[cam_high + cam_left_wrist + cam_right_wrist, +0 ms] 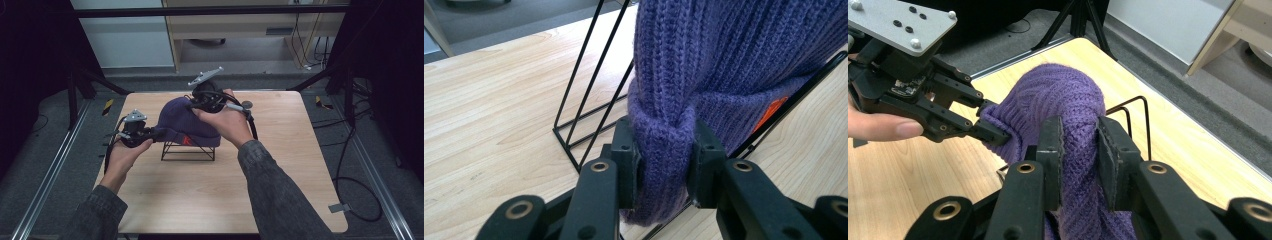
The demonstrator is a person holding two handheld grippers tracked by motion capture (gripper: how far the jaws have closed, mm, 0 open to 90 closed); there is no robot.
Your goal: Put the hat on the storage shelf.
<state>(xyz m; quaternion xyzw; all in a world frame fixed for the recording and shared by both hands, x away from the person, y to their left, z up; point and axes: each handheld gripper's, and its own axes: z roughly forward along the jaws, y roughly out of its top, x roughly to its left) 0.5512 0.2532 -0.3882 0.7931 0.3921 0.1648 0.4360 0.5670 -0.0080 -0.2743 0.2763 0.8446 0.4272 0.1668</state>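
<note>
Pale wooden table (280, 170), purple knit hat (182, 120) over wire stand (187, 152), pinched between both the left gripper (664, 165) jaws and the right gripper (1078, 150) jaws.

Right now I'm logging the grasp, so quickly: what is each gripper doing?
Left gripper: closed on the folded brim of the purple knit hat.
Right gripper: closed on a fold of the same hat, near its top.

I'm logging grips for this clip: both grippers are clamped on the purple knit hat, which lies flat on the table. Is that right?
Not quite. Both the left gripper and right gripper pinch the purple knit hat, but it sits draped over a black wire stand, not flat on the table; the high view shows this.
</note>
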